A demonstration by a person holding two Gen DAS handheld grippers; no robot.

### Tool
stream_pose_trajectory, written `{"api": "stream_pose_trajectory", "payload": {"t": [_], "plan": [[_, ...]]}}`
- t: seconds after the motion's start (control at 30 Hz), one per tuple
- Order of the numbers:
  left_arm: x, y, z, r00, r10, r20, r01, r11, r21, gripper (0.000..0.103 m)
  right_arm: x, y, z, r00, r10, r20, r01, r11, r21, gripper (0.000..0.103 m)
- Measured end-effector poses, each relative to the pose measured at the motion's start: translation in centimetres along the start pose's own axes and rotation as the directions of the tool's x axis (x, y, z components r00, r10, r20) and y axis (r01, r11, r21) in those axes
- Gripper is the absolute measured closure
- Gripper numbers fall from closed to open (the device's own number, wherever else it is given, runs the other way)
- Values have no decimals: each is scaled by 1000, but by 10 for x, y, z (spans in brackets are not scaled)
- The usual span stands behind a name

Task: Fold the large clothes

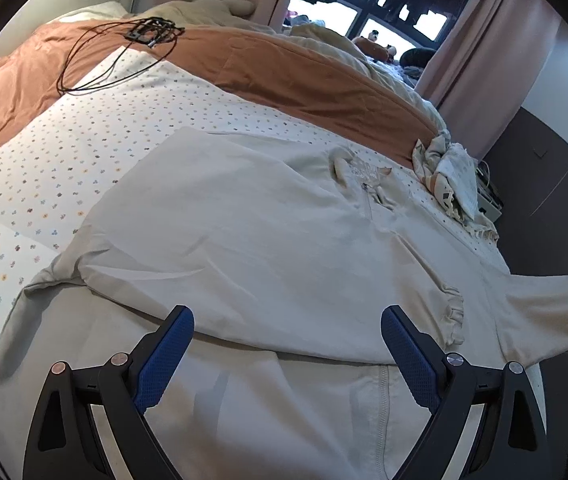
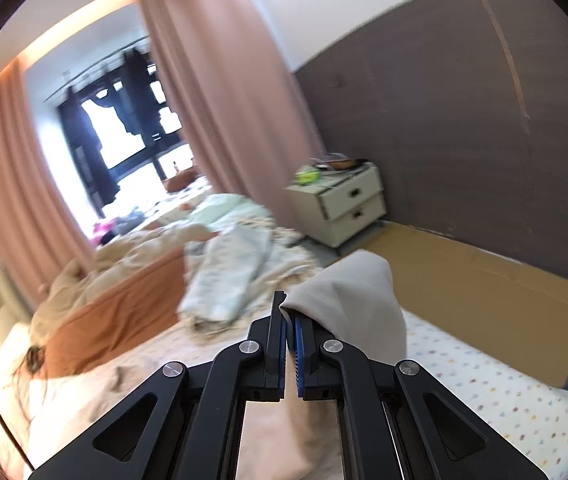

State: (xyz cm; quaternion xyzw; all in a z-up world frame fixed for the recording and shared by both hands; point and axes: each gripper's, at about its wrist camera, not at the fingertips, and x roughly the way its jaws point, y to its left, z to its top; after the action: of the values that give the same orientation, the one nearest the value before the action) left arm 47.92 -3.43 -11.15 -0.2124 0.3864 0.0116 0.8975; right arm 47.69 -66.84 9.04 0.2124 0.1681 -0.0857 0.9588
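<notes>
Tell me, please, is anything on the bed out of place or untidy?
Yes. A black cable bundle lies loose on the orange blanket, near the bed's far end. Crumpled cloths are heaped at the bed's edge. The cream garment itself lies fairly flat; the right gripper holds part of it.

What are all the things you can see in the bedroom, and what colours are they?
garment: one, pale beige, spread on the bed, one edge folded over; a corner is pinched by the right gripper
bed sheet: one, white with small coloured dots, under the garment
blanket: one, rust orange, across the far side of the bed
cable: one bundle, black, on the blanket
crumpled cloth: one heap, cream and white, at the bed's edge
curtains: pink, beside the window
nightstand: one, cream, two drawers, against the brown wall
cardboard: one sheet, tan, between bed and wall
left gripper: black, blue pads, open over the garment
right gripper: black, blue pads, shut on the garment
</notes>
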Motion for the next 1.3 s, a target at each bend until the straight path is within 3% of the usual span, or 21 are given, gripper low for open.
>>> {"api": "stream_pose_trajectory", "payload": {"t": [0.3,0.6,0.83,0.93,1.07,1.1,1.17,1.23,1.3], "plan": [[-4,31,10,999,-48,-4,47,991,-123,8,-9,92,-29,985,148,-83,-155,984,-85,99],[-11,50,18,998,-62,12,63,981,-183,8,4,160,-79,934,306,-185,-320,946,-52,99],[-13,59,20,997,-72,14,74,972,-222,8,37,203,-163,867,421,-266,-412,906,94,99],[-13,60,20,997,-74,11,74,974,-216,8,64,219,-212,837,439,-326,-404,899,170,99],[-15,63,22,997,-77,14,78,972,-224,8,89,229,-264,809,398,-434,-339,917,208,98],[-15,64,22,997,-79,17,81,969,-232,8,92,231,-273,798,381,-467,-317,924,213,96],[-16,66,22,996,-87,16,88,965,-245,8,97,227,-287,768,360,-530,-277,933,231,75],[-16,65,22,996,-89,16,90,966,-241,8,96,223,-293,753,338,-565,-254,941,224,39],[-16,64,22,996,-84,15,85,969,-234,8,88,216,-296,760,314,-569,-231,949,215,35]]}}
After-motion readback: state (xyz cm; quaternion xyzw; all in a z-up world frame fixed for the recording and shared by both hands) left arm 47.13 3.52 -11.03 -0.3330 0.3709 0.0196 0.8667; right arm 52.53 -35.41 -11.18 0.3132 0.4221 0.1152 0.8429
